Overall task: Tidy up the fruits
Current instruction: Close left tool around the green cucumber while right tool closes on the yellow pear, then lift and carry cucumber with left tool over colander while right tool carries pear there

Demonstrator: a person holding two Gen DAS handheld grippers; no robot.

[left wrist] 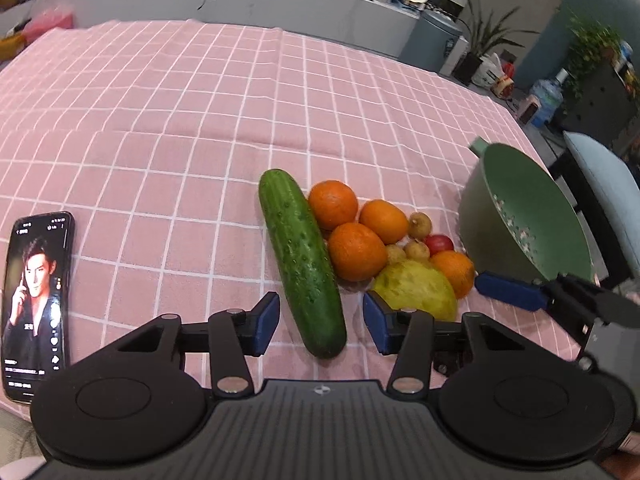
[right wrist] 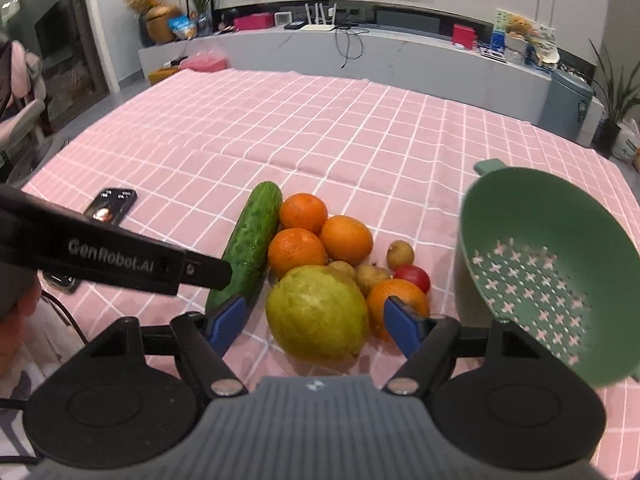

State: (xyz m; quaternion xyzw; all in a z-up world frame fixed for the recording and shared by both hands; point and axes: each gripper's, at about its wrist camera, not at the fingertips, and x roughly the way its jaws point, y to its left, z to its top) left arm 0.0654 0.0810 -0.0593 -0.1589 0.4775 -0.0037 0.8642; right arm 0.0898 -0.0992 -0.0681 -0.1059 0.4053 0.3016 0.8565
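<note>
- We see the cucumber (left wrist: 301, 261) lying lengthwise in the lower centre of the left wrist view, dark green, bumpy-skinned and glossy, its near end between the fingers of the left gripper (left wrist: 320, 324), which stand wide apart and hold nothing.
- Just right of it, four oranges (left wrist: 333, 204) sit bunched together, bright and dimpled, one touching the cucumber's side.
- A large yellow-green fruit (right wrist: 318, 312), rough-skinned and rounded, lies in the lower centre of the right wrist view, between the spread fingers of the right gripper (right wrist: 316, 326), which grip nothing.
- Small tan round fruits (right wrist: 400, 255) and one red fruit (right wrist: 413, 277) lie behind it, beside the fourth orange.
- The green colander (right wrist: 548, 264), tilted with cross-shaped holes, fills the right of the frame, close to the pile.
- Everything rests on the pink checked cloth of the table (left wrist: 180, 128); a lit phone (left wrist: 37, 300) lies at lower left.
</note>
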